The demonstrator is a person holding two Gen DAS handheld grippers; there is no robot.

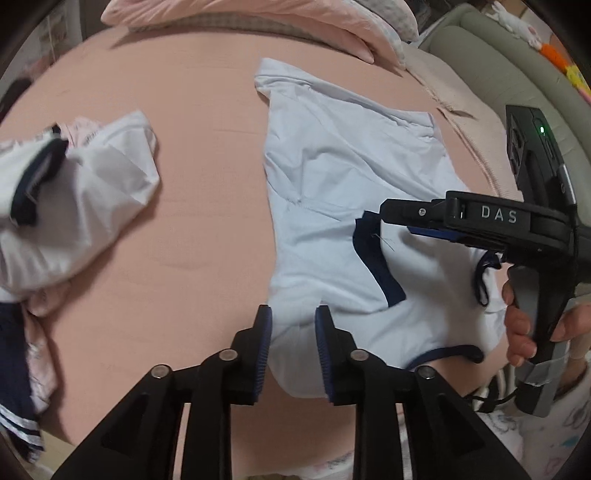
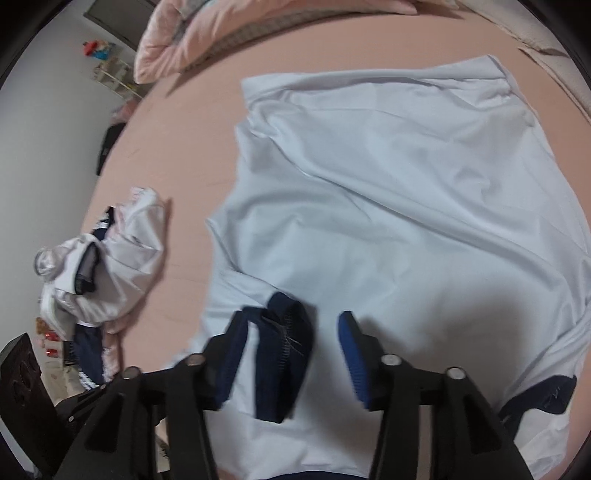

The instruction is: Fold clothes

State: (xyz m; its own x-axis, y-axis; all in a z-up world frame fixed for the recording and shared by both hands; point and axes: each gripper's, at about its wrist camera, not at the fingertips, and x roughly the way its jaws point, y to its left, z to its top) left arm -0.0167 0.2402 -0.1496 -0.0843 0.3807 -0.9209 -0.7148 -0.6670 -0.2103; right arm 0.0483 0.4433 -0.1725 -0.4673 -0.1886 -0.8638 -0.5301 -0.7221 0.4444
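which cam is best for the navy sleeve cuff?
Right wrist. The cuff sits large and close between the open right gripper fingers, with stitching and loose threads visible. Left wrist shows the same cuff smaller and farther off, as a navy band on the white shirt, its top end under the right gripper.

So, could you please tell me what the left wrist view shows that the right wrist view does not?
Only the left wrist view shows the right gripper from the side, the hand holding it and a grey sofa. Only the right wrist view shows a shelf by the wall and the navy cuff between the right gripper's open fingers. Both show the white shirt spread on the pink bed, the clothes pile and the pillows.
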